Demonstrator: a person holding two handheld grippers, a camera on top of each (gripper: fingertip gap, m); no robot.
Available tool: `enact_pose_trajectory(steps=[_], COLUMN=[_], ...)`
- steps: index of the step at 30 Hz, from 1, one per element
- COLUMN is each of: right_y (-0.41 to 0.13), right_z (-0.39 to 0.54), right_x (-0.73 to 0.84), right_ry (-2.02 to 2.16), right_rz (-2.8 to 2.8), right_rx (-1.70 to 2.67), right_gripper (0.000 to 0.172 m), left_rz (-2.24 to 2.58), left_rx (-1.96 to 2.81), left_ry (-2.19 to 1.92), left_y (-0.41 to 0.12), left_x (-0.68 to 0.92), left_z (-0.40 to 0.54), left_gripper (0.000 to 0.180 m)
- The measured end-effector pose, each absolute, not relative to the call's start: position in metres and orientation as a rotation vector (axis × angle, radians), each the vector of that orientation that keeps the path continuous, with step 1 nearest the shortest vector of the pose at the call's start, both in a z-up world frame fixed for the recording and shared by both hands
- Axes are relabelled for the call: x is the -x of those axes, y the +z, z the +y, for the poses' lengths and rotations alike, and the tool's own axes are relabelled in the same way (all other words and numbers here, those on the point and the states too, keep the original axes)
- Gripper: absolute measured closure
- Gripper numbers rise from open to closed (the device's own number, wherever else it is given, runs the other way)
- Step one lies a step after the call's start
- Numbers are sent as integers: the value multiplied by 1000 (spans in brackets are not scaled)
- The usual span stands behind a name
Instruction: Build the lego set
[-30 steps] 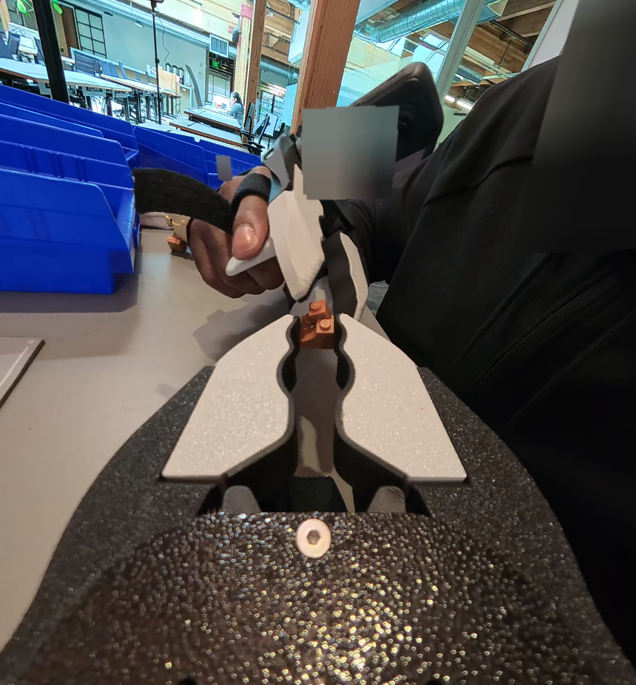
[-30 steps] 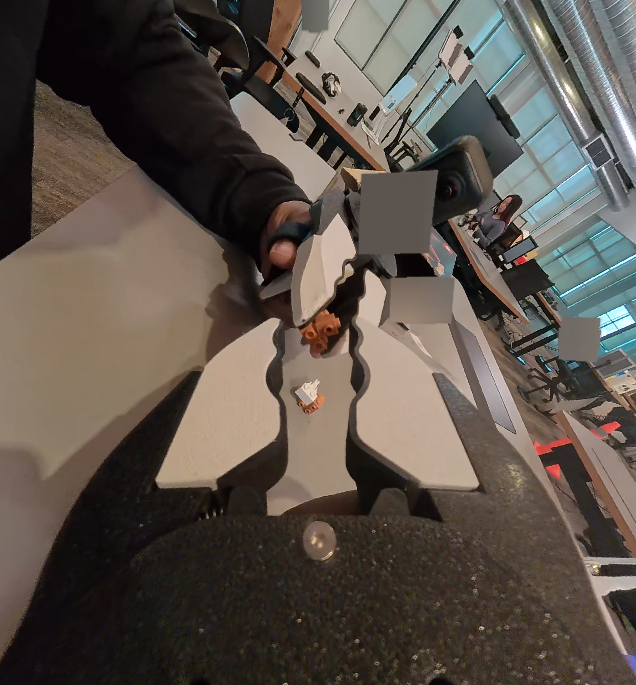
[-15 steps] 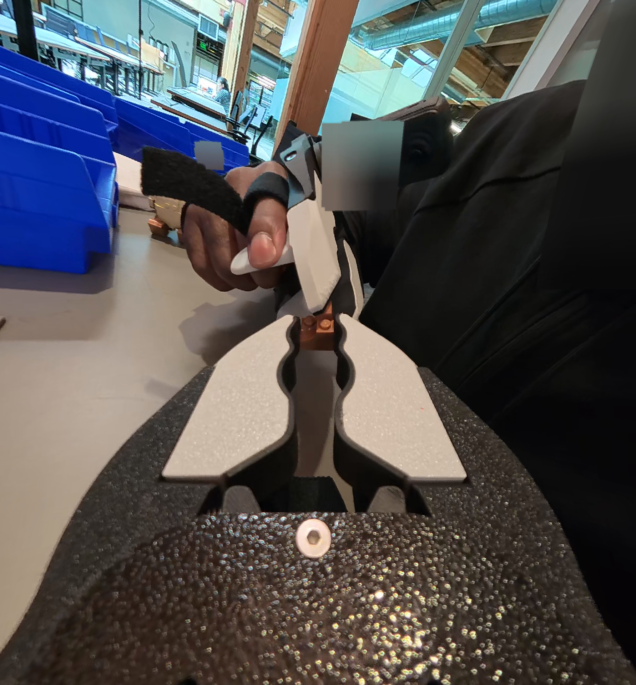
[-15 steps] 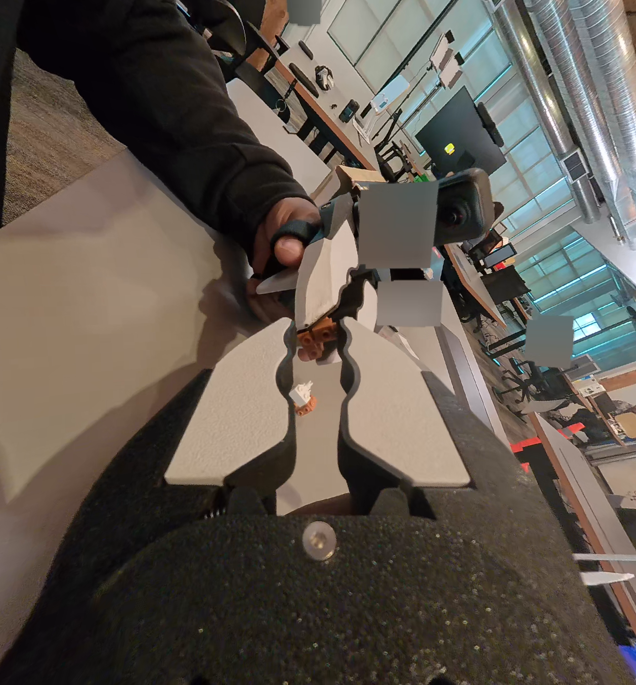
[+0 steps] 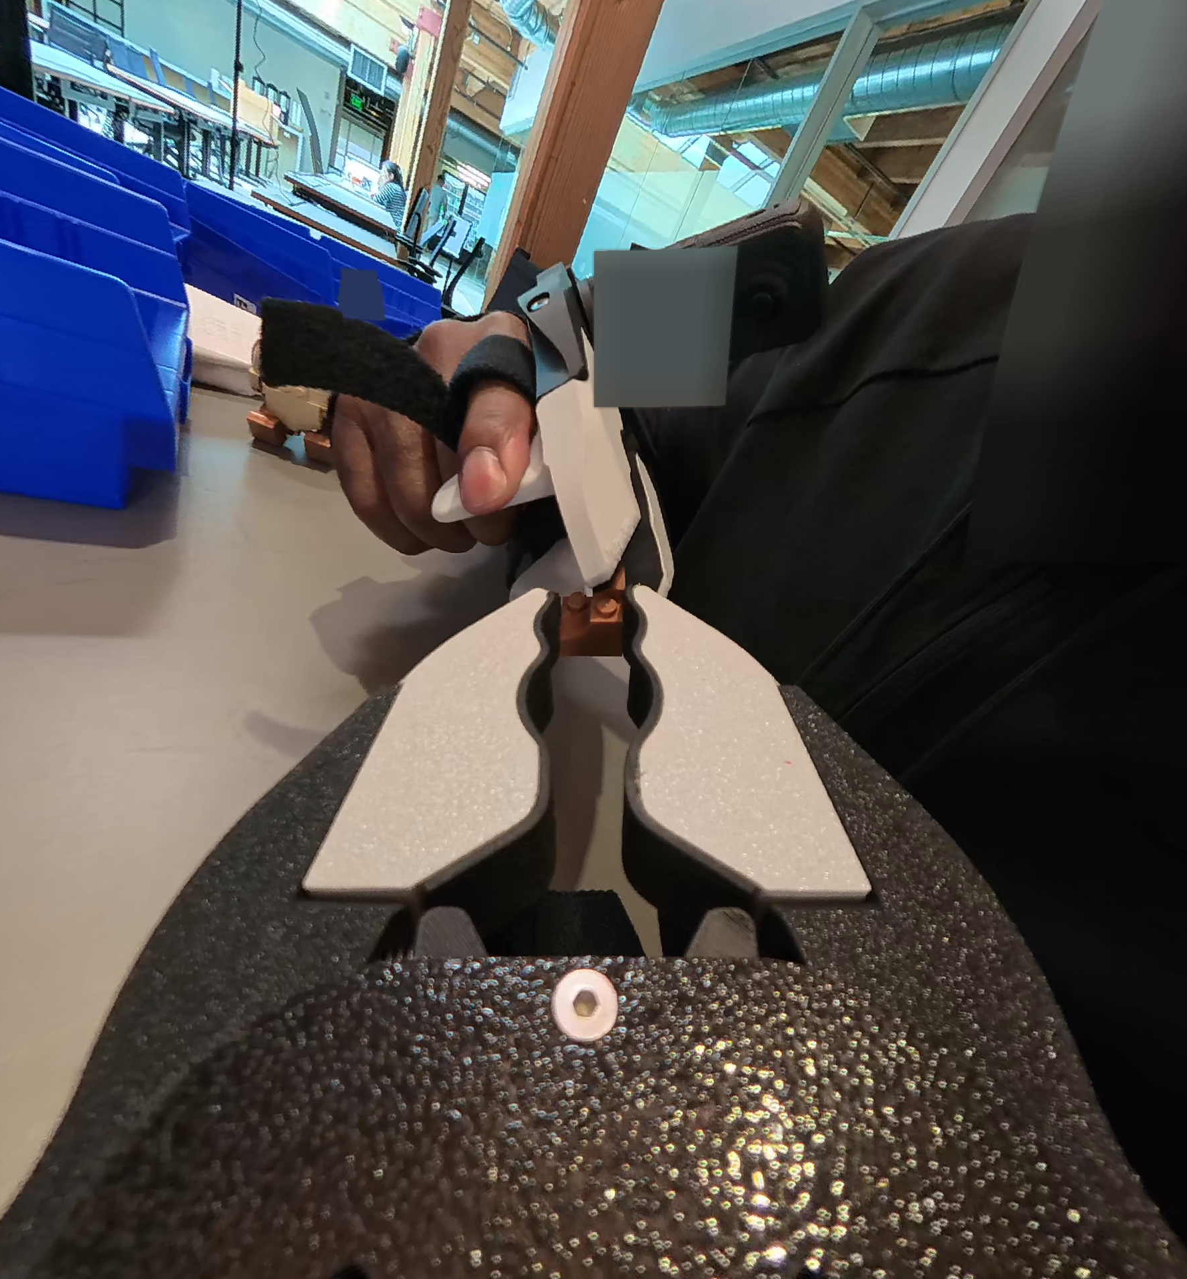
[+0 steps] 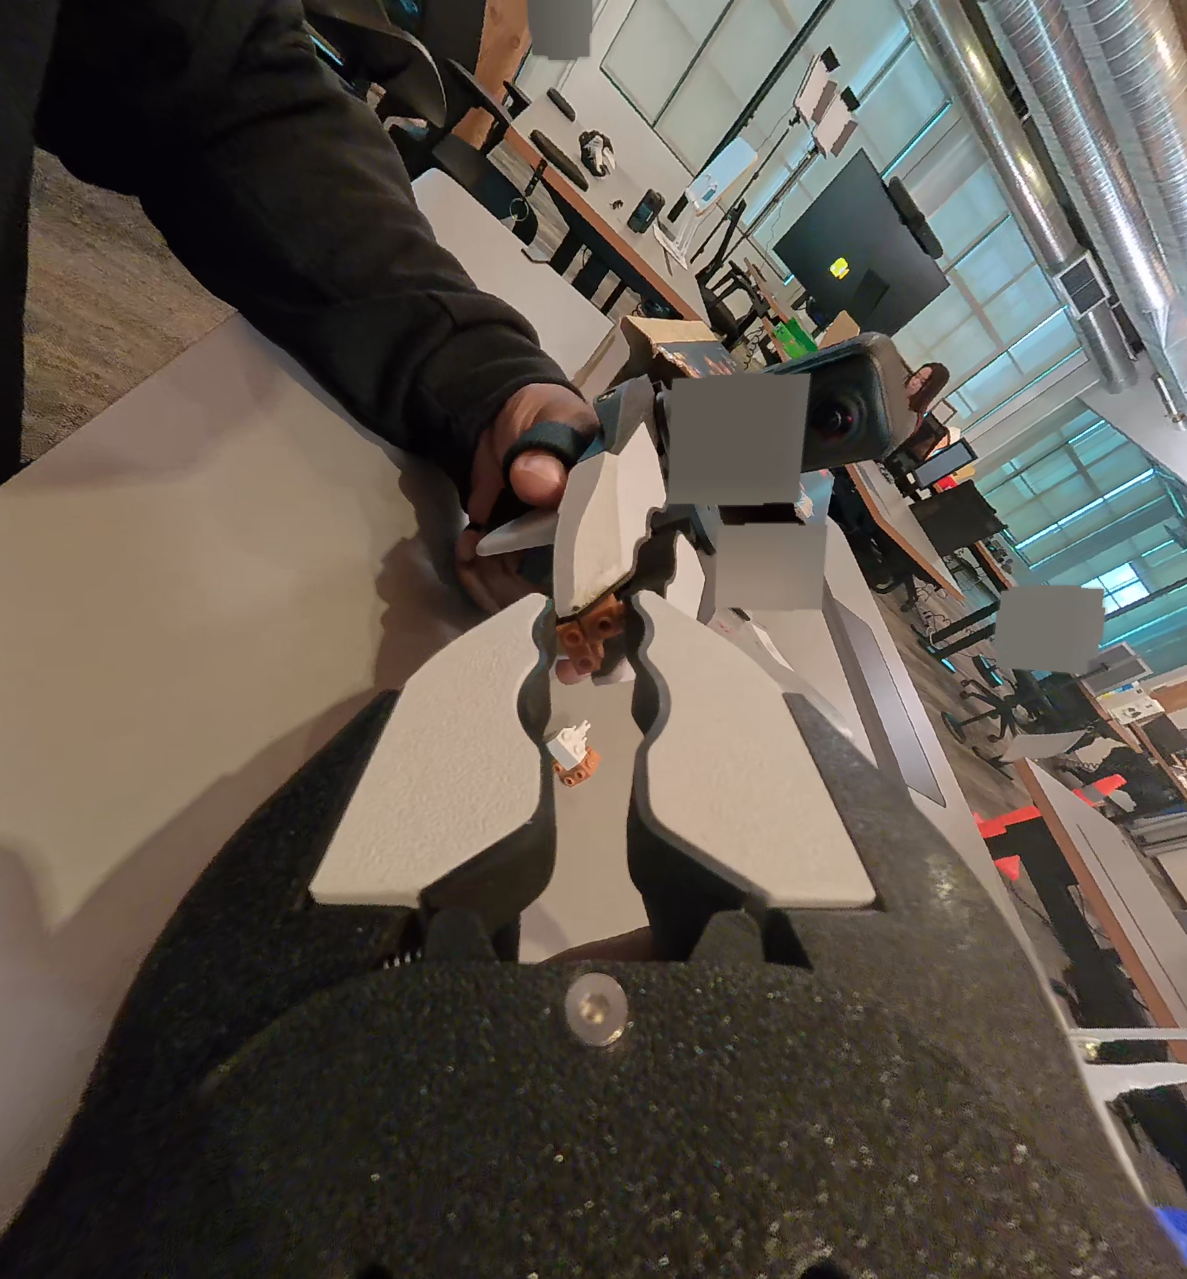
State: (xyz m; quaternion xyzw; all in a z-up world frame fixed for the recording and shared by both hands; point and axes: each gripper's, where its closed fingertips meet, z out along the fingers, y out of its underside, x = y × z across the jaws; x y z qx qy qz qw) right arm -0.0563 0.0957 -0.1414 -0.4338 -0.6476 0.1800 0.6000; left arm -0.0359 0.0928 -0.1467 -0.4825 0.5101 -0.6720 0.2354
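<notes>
My left gripper is shut on a small brown brick piece, held at the fingertips above the grey table. My right gripper meets it tip to tip and is shut on the same brown brick piece, whose underside holes face this camera. In the left wrist view the right gripper's white fingers come down onto the brick's top studs. In the right wrist view the left gripper's white finger overlaps the brick from above. A hand holds each gripper.
A small white and brown brick assembly lies on the table below my right jaws. Blue bins stand at the left, with a tan and brown brick model beside them. The person's black sleeve and body are close by.
My right jaws have narrowed from wide open around the brown brick to closing on it. The two grippers drew closer together. My left grasp has not changed.
</notes>
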Motion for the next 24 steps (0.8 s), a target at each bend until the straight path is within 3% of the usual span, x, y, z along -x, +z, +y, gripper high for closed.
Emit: enact_pose_trajectory(steps=[10, 24], right_y=[-134, -132], right_z=[99, 99], right_x=[52, 50], right_ry=[590, 721], right_rz=[-1409, -1367], right_rx=[1076, 1146], right_gripper=[153, 153], left_rz=[1381, 1405], left_rx=[1312, 1309], left_ry=[-1799, -1847], left_y=[-144, -146], left_x=[40, 40], left_z=[100, 94], left_gripper=[158, 163])
